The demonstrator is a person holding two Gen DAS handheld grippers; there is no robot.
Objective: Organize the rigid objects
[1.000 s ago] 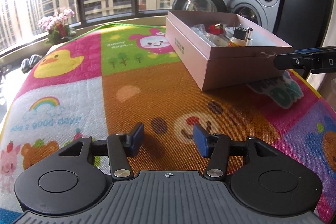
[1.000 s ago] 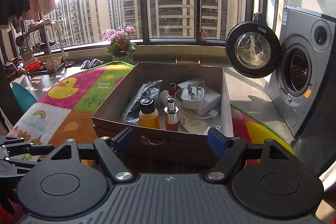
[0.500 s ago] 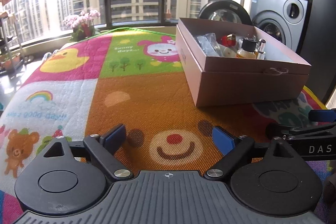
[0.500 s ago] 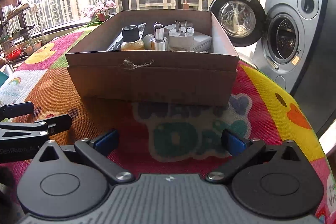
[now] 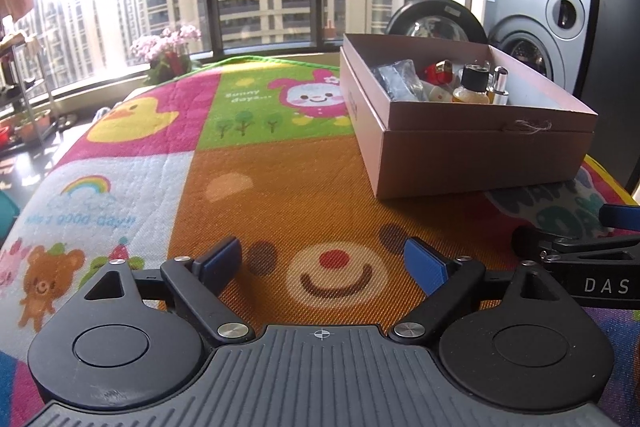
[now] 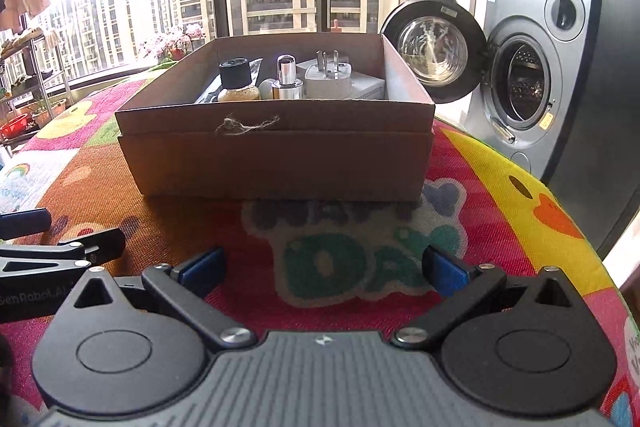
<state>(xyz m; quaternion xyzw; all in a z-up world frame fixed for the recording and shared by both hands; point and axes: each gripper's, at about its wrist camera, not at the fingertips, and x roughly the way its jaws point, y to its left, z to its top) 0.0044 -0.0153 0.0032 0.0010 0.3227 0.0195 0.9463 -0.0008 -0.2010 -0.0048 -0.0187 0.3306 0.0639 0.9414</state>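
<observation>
Both tools gaping, empty: left tool (image 5: 322, 263), right tool (image 6: 324, 269) | box (image 6: 280, 155) wall hides lower contents

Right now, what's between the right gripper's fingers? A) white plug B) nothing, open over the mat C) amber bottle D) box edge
B: the right gripper stands wide open with only the play mat showing between its blue pads; the bottle and plug sit in the box.
</observation>
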